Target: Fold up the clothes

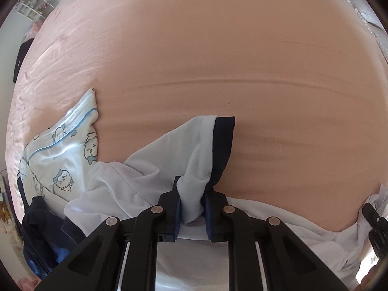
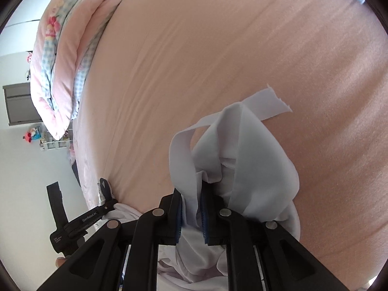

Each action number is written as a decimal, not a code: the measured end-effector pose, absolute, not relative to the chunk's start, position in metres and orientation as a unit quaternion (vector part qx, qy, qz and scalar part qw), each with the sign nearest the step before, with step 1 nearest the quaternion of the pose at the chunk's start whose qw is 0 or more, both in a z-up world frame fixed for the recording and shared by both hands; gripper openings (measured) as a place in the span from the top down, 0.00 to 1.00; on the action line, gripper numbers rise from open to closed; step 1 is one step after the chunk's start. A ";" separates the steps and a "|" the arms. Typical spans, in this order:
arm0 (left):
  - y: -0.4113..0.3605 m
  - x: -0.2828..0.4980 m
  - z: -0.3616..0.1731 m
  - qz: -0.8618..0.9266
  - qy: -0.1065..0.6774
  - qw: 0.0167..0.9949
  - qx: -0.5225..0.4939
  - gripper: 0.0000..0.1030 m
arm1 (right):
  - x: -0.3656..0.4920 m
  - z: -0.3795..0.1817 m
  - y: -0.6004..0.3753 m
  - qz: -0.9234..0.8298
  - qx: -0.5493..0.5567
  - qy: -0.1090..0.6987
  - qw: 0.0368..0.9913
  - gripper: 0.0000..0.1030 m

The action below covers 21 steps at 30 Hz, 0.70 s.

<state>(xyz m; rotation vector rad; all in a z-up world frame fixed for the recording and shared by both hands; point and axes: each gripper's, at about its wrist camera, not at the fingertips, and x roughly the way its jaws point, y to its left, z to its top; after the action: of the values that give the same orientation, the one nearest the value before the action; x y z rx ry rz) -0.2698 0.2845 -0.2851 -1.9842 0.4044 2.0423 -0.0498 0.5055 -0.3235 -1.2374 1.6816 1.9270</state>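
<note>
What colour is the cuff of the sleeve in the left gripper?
Dark navy cuff, on a pale sleeve; left wrist view.

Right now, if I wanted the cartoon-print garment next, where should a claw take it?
Probably the pointed corner of the cartoon-print garment, coming from the bare pink sheet side. That tip lies flat and free of the pile, while its lower part is tucked under the white shirt.

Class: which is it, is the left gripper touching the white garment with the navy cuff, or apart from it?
Touching. The left wrist view shows the left gripper shut on the white garment, cloth pinched between both pads.
</note>
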 end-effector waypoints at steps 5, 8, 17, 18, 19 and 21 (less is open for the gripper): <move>0.271 -0.275 -0.264 0.723 0.125 0.128 -0.667 0.88 | -0.053 -0.308 0.508 0.710 -0.391 0.572 0.127 0.90; 0.259 -0.282 -0.251 0.730 0.112 0.125 -0.662 0.88 | -0.053 -0.296 0.511 0.731 -0.366 0.564 0.114 0.90; 0.239 -0.308 -0.213 0.746 0.073 0.130 -0.649 0.88 | -0.045 -0.268 0.531 0.765 -0.311 0.552 0.116 0.90; 0.240 -0.308 -0.208 0.746 0.068 0.130 -0.649 0.88 | -0.048 -0.267 0.534 0.766 -0.312 0.550 0.118 0.90; 0.240 -0.310 -0.206 0.748 0.061 0.129 -0.648 0.88 | -0.051 -0.266 0.538 0.767 -0.313 0.547 0.120 0.90; 0.239 -0.313 -0.207 0.749 0.053 0.128 -0.648 0.88 | -0.054 -0.263 0.544 0.770 -0.313 0.542 0.124 0.91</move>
<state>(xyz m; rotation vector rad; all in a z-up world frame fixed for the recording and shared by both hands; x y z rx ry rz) -0.3128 0.2392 -0.2071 -1.8834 0.1544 2.1795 -0.0545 0.5443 -0.2631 -0.9131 1.5816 2.2444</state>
